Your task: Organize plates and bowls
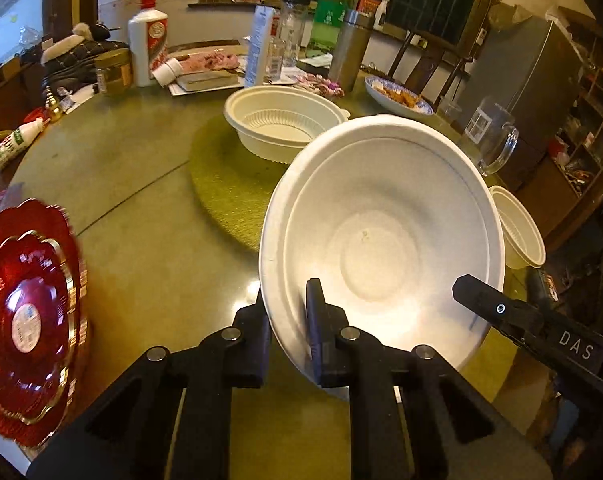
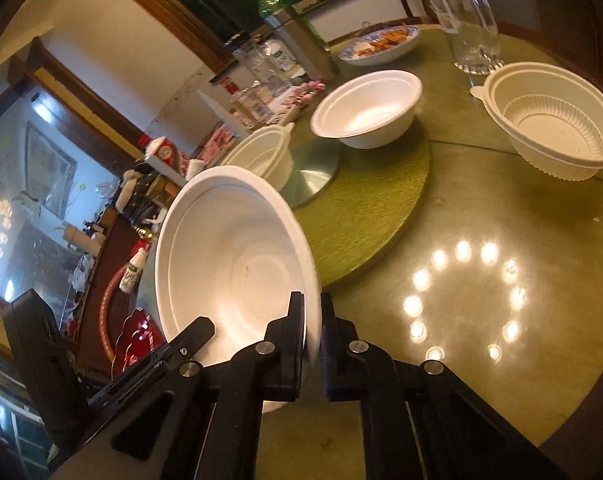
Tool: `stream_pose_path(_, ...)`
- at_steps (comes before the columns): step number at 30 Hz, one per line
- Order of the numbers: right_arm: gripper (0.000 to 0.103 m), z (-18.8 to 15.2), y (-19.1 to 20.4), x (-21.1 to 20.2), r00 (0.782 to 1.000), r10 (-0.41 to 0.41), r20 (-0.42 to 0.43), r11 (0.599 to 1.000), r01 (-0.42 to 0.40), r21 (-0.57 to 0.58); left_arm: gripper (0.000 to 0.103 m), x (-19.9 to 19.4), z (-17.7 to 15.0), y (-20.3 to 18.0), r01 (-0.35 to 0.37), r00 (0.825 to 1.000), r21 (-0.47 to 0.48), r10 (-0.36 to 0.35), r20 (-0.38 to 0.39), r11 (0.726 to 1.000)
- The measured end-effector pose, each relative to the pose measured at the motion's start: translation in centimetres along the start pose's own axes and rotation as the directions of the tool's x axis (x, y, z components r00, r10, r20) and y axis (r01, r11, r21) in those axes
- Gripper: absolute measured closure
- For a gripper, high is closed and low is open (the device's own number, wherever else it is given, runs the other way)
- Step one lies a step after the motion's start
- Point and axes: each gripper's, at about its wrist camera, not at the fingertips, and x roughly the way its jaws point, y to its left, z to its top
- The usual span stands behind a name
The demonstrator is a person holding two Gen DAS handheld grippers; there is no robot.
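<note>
While both claws pinch opposite sides of its rim, the white foam bowl [image 1: 381, 240] hangs tilted above the worktop [image 1: 141, 216], so the step in hand reads as carrying one bowl toward a stack. Left claw [image 1: 287, 320] is clenched on the rim's near-left edge, one finger inside, one outside; right claw [image 2: 312, 332] is likewise clenched on the rim at the opposite side. Bowl is empty save a tiny speck near its centre. Likely destination: the second foam bowl [image 2: 367, 110] sitting empty on the green turntable [image 2: 381, 208], same shape, so nesting looks plausible. Next move calls for levelling the held bowl, centring it over the target, lowering, then releasing both sides together; foam is light and may flex or spring. Two ribbed plastic bowls, one beside the turntable [image 2: 553, 128] and one behind the held bowl [image 2: 261, 152], appear empty. Blue-rimmed plate [image 2: 381, 46] holds fried food. Red scalloped plates [image 1: 25, 312] are stacked at the worktop's edge.
</note>
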Motion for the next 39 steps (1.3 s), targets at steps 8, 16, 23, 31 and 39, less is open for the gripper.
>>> stream_pose_path(8, 0.097, -1.8, 3.7, -1.3, 0.999, 0.038, 0.009, 0.997, -0.037, -0.073, 0.09, -3.3, -0.9, 3.0, 0.011, 0.999, -0.051, -0.008, 0.052, 0.999)
stream_pose_path(16, 0.096, -3.4, 8.6, -1.8, 0.997, 0.079, 0.013, 0.984, -0.076, -0.162, 0.09, -6.7, -1.5, 6.7, -0.006, 0.993, -0.111, 0.019, 0.116, 0.994)
stream_pose_path(23, 0.096, -5.0, 13.5, -1.2, 0.99, 0.142, -0.021, 0.962, -0.143, -0.234, 0.09, -10.2, -2.6, 10.9, -0.041, 0.98, -0.177, 0.074, 0.185, 0.983)
stream_pose_path(31, 0.096, -7.1, 18.7, 1.1, 0.976, 0.201, -0.089, 0.931, -0.219, -0.294, 0.09, -12.9, -3.7, 16.0, -0.081, 0.964, -0.265, 0.143, 0.222, 0.961)
stream_pose_path(39, 0.096, -8.8, 22.0, 2.6, 0.966, 0.22, -0.132, 0.909, -0.253, -0.331, 0.09, -13.9, -4.6, 19.0, -0.097, 0.958, -0.321, 0.176, 0.227, 0.942)
